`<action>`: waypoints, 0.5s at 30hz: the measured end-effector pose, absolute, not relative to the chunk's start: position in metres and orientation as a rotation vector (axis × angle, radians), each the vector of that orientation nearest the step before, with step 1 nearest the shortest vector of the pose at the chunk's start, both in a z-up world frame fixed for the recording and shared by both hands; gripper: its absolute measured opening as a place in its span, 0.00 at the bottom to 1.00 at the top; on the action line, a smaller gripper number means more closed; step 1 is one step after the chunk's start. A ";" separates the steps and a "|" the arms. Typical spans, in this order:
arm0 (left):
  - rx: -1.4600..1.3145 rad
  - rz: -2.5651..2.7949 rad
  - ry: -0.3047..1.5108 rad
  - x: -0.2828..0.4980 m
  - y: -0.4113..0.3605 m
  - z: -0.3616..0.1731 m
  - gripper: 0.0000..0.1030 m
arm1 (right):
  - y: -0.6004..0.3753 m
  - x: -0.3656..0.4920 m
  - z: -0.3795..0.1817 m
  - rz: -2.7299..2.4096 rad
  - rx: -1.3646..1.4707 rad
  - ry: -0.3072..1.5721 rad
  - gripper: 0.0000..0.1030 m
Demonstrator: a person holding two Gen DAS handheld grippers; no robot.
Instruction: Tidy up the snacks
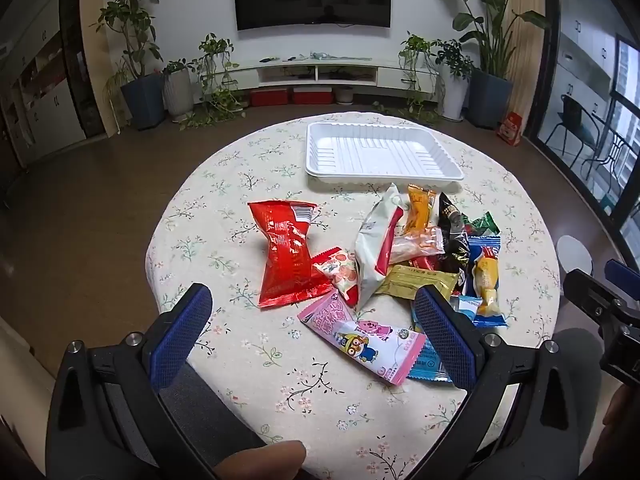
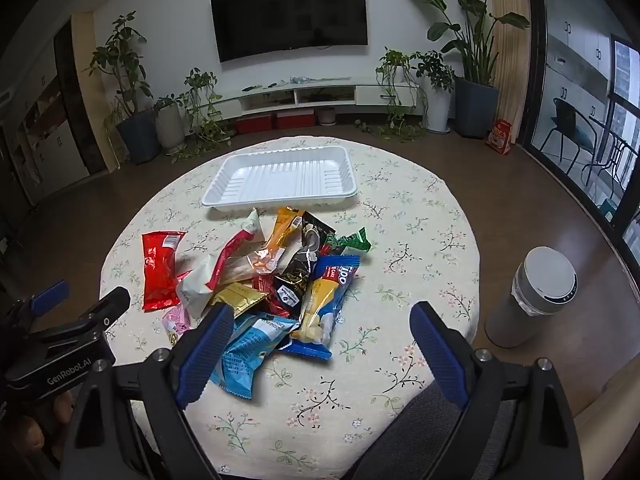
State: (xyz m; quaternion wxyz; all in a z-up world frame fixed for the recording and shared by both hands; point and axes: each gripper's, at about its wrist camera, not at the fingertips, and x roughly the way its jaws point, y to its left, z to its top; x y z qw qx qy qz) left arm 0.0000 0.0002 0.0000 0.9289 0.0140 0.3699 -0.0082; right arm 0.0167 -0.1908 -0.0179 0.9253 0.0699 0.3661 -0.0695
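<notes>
- Two claws hang over the near edge of a round counter (image 1: 224,208) under a floral cloth, both tilted downward toward a heap of snack packets.
- Left claw (image 1: 316,312): released, blue pads spread wide, nothing between them pressed. Pink cartoon packet (image 1: 360,334) lies on the cloth just ahead of it, between the fingers' line and nearer the right-hand pad.
- Red foil packet (image 1: 286,254) lies ahead of the left claw, slightly left of the heap, creased at its middle.
- White-and-red pouch (image 1: 374,252) stands propped in the heap, ahead of the left claw and toward its right-hand finger.
- Right claw (image 2: 320,322): released too, pads wide apart, gripping nothing. Bare cloth lies between the tips.
- Light blue packet (image 2: 250,348) lies just beside the right claw's left-hand pad, partly hidden behind it.
- Blue-and-yellow cake packet (image 2: 326,308) lies just ahead of the right claw, left of centre.
- Gold packet (image 2: 240,298), black packet (image 2: 296,280), orange packet (image 2: 286,226) and a small green packet (image 2: 352,240) pile farther ahead, overlapping.
- White tray (image 2: 280,178) sits beyond the heap at the far side of the counter, holding nothing; all snacks lie outside it.
- Grey cylindrical bin (image 2: 532,296) stands on the floor, off to the right of the right claw, apart from the counter.
- Each claw shows at the edge of the other's view.
</notes>
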 end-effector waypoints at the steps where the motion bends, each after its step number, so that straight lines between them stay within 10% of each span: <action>1: 0.028 -0.016 0.758 0.000 0.000 0.000 1.00 | -0.191 0.017 -0.018 -0.143 0.144 0.753 0.89; 15: 0.017 -0.020 0.772 -0.001 0.002 -0.001 1.00 | -0.192 0.017 -0.017 -0.147 0.138 0.748 0.90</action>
